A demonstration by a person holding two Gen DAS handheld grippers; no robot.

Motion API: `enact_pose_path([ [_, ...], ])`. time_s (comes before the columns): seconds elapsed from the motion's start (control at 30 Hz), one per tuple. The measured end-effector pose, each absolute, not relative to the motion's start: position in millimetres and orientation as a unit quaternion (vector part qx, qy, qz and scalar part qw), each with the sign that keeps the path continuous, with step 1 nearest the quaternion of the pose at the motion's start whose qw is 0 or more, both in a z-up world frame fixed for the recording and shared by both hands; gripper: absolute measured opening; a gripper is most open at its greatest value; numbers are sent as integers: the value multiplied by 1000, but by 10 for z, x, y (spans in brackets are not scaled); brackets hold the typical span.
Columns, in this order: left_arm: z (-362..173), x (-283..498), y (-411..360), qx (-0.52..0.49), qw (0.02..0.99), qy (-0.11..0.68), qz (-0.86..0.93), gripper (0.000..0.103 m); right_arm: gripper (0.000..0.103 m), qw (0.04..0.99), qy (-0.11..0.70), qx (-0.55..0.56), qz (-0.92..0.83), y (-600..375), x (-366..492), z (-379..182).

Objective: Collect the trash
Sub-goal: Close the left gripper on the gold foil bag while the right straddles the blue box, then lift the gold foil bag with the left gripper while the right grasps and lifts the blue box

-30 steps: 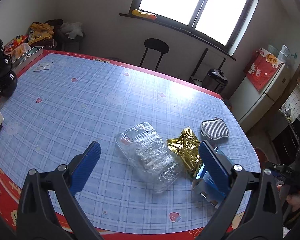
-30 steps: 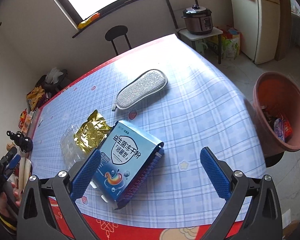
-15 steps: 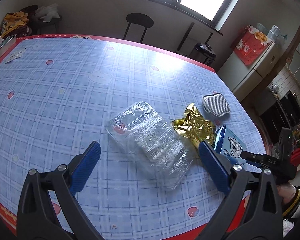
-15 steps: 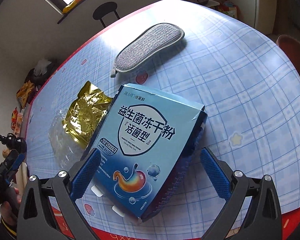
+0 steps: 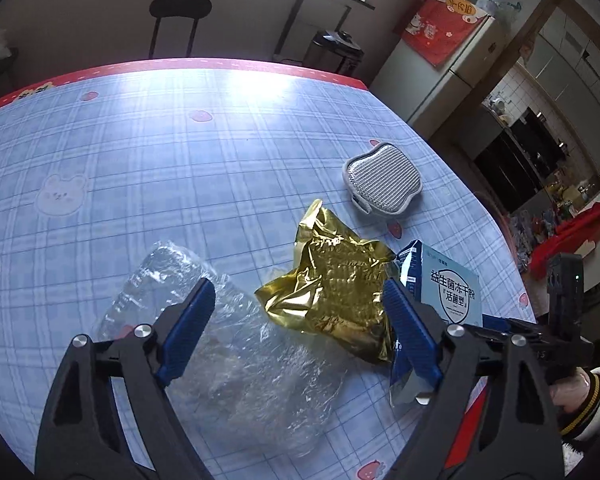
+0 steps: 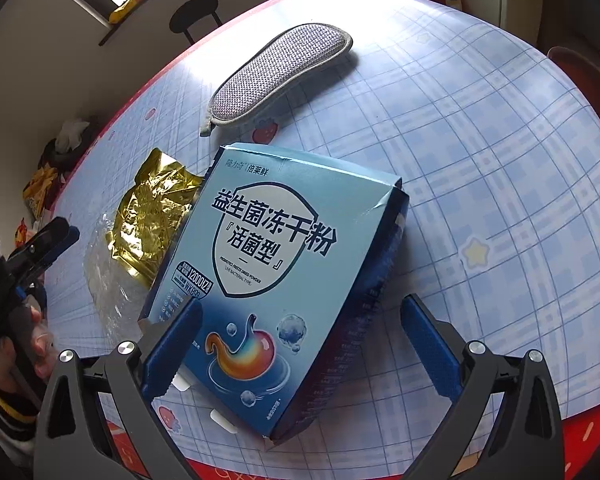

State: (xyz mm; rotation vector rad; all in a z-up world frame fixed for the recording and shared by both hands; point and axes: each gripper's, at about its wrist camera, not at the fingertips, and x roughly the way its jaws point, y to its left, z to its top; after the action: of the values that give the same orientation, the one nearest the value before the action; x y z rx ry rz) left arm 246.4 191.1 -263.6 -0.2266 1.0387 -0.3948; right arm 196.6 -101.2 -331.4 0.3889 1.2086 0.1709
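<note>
A blue carton [image 6: 284, 264] with Chinese print lies on the blue checked tablecloth; it also shows in the left wrist view [image 5: 444, 288]. My right gripper [image 6: 300, 348] is open, its jaws straddling the carton's near end. A crumpled gold foil wrapper [image 5: 332, 292] lies beside the carton, seen too in the right wrist view [image 6: 152, 216]. A clear plastic clamshell [image 5: 240, 352] lies left of the foil. My left gripper [image 5: 296, 332] is open, low over the clamshell and foil.
A grey mesh pad [image 5: 382, 178] lies farther back on the table, seen also in the right wrist view [image 6: 280, 72]. A terracotta bin rim [image 6: 580, 68] is off the table's right side. A stool [image 5: 180, 12] stands behind the table. The red table edge [image 6: 500, 440] is near.
Both grippers have moved forward and down. The left one now hovers over the clamshell and foil; the right one has closed in so the carton's end sits between its open jaws.
</note>
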Motion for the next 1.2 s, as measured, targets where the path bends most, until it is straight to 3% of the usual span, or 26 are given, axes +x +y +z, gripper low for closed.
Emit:
enact_pose_path([
  [0.17,-2833,2871,1683,-80,815,528,-228,80,98,801,568,170,86,-945,1934,-3355],
  [0.3,-3024,3040,1588,-73,790,558,-244,67,98,801,566,172,89,-957,1947,-3353],
  [0.5,-3163,3025,1497,-61,767,580,-269,60,98,803,563,170,90,-941,1973,-3351],
  [1.03,-3192,2956,1444,-96,748,591,-286,61,99,806,561,165,92,-915,2052,-3358],
  [1.2,-3188,2874,1382,-110,726,607,-305,45,99,804,557,183,95,-989,2045,-3357],
])
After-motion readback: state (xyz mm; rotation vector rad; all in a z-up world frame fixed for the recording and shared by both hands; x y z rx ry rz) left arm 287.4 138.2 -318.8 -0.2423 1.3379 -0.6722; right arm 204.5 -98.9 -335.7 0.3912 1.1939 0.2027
